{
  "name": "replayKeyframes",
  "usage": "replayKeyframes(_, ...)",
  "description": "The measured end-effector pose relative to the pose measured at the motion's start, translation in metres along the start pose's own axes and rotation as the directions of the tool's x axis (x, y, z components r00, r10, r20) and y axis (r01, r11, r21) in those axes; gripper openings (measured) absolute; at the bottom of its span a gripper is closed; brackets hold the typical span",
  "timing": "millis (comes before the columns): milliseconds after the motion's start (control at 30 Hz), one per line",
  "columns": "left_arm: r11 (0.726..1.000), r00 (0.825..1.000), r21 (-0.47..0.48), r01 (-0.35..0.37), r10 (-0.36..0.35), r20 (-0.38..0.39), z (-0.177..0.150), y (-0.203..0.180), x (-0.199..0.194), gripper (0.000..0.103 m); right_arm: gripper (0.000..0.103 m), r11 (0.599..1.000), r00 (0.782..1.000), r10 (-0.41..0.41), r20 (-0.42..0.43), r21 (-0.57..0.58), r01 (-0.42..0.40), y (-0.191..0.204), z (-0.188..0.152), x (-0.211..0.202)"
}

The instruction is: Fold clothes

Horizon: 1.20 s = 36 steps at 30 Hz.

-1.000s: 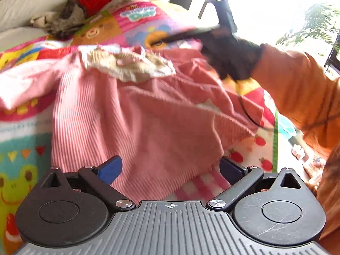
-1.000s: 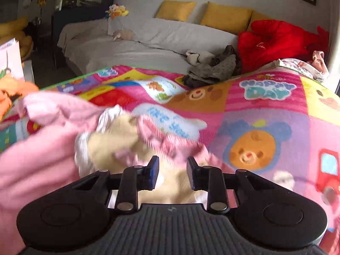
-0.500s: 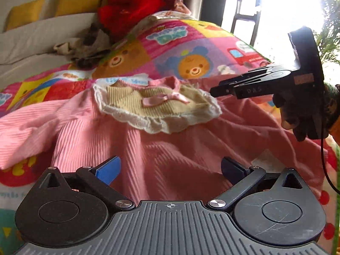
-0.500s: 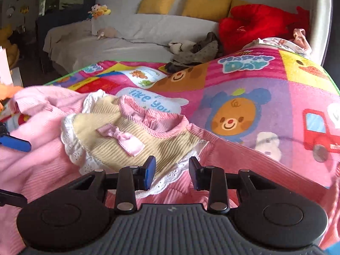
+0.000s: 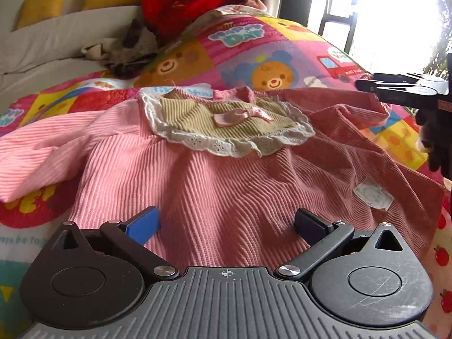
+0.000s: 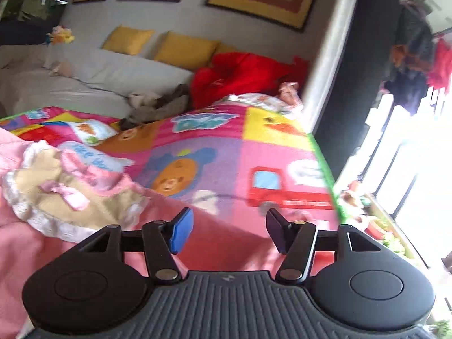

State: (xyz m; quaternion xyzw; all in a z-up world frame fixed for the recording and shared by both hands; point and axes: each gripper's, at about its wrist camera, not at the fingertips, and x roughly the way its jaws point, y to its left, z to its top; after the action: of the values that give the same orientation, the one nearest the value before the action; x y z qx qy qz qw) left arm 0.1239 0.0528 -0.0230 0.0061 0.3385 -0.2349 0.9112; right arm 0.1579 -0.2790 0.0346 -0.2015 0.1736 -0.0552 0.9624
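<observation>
Pink dress (image 5: 214, 195) lying face-up, mostly flat on cartoon quilt (image 5: 248, 53). Left claw (image 5: 226, 224) wide apart over hem, nothing pinched. Right claw (image 6: 228, 230) opening, empty, beside right sleeve (image 5: 339, 104). Risk: corduroy bunches, bib collar (image 5: 226, 124) shifts, fold goes crooked.

Blown-out window (image 5: 395, 14) glare; right view motion-blurred.

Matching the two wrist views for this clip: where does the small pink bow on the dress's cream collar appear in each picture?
Left wrist view: the pink bow sits just above centre, on the cream collar of the pink dress.
Right wrist view: the bow lies at the left edge, mid-height, blurred.
Shared landmark: the bear face on the purple quilt square, just beyond the collar.
</observation>
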Motion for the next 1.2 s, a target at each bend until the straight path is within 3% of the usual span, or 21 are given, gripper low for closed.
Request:
replayKeyframes(67, 1.000, 1.000, 0.002, -0.002, 0.002, -0.001, 0.000, -0.001, 0.001, 0.103, 0.063, 0.994, 0.995, -0.099, -0.028, -0.049, 0.098, -0.007, -0.009, 0.004)
replayKeyframes(100, 1.000, 1.000, 0.002, -0.002, 0.002, -0.001, -0.001, -0.001, 0.000, 0.103, 0.063, 0.994, 0.992, -0.110, -0.060, -0.036, 0.108, -0.012, -0.012, 0.011)
replayKeyframes(233, 1.000, 1.000, 0.004, -0.003, 0.003, -0.002, -0.001, -0.001, 0.000, 0.103, 0.063, 0.991, 0.983, -0.087, -0.164, 0.086, 0.102, -0.034, -0.009, 0.046)
replayKeyframes(300, 1.000, 1.000, 0.005, -0.004, 0.004, -0.003, -0.001, -0.001, 0.000, 0.103, 0.058, 0.986, 0.977, -0.050, -0.207, 0.145, 0.082, -0.043, 0.002, 0.064)
replayKeyframes(367, 1.000, 1.000, 0.000, 0.001, -0.001, 0.000, -0.001, -0.001, -0.001, 0.103, 0.012, 0.983, 0.973, -0.009, -0.230, 0.174, 0.050, -0.050, 0.017, 0.077)
replayKeyframes(500, 1.000, 1.000, -0.018, 0.015, -0.014, 0.009, -0.002, 0.002, -0.002, 0.103, 0.008, 0.980, 0.994, 0.050, -0.100, 0.195, -0.030, -0.051, 0.064, 0.058)
replayKeyframes(600, 0.999, 1.000, -0.026, 0.021, -0.021, 0.013, -0.002, 0.003, -0.002, 0.103, 0.008, 0.965, 0.987, 0.148, 0.059, 0.208, -0.157, -0.036, 0.108, 0.028)
replayKeyframes(700, 0.999, 0.999, -0.036, 0.029, -0.028, 0.018, -0.003, 0.005, -0.003, 0.103, 0.008, 0.946, 0.954, 0.258, 0.152, 0.162, -0.282, -0.001, 0.140, 0.013)
replayKeyframes(833, 0.998, 0.999, -0.047, 0.038, -0.037, 0.022, -0.003, 0.006, -0.004, 0.103, 0.008, 0.919, 0.903, 0.378, 0.204, 0.039, -0.393, 0.066, 0.162, 0.011)
replayKeyframes(967, 0.998, 0.999, -0.055, 0.044, -0.043, 0.025, -0.003, 0.007, -0.005, 0.103, 0.010, 0.837, 0.821, 0.528, 0.217, 0.030, -0.546, 0.105, 0.170, 0.018)
replayKeyframes(1000, 0.997, 0.999, -0.056, 0.046, -0.044, 0.026, -0.003, 0.008, -0.005, 0.103, 0.012, 0.817, 0.802, 0.555, 0.223, 0.034, -0.575, 0.110, 0.170, 0.019)
replayKeyframes(1067, 0.997, 0.999, -0.060, 0.049, -0.047, 0.027, -0.003, 0.008, -0.005, 0.103, 0.034, 0.792, 0.777, 0.581, 0.243, 0.052, -0.609, 0.112, 0.171, 0.017)
replayKeyframes(1133, 0.997, 0.998, -0.065, 0.052, -0.050, 0.029, -0.003, 0.009, -0.005, 0.103, 0.041, 0.777, 0.764, 0.595, 0.251, 0.065, -0.626, 0.109, 0.169, 0.016)
replayKeyframes(1200, 0.996, 0.998, -0.067, 0.054, -0.052, 0.030, -0.003, 0.009, -0.005, 0.103, 0.042, 0.781, 0.774, 0.590, 0.230, 0.082, -0.619, 0.104, 0.161, 0.018)
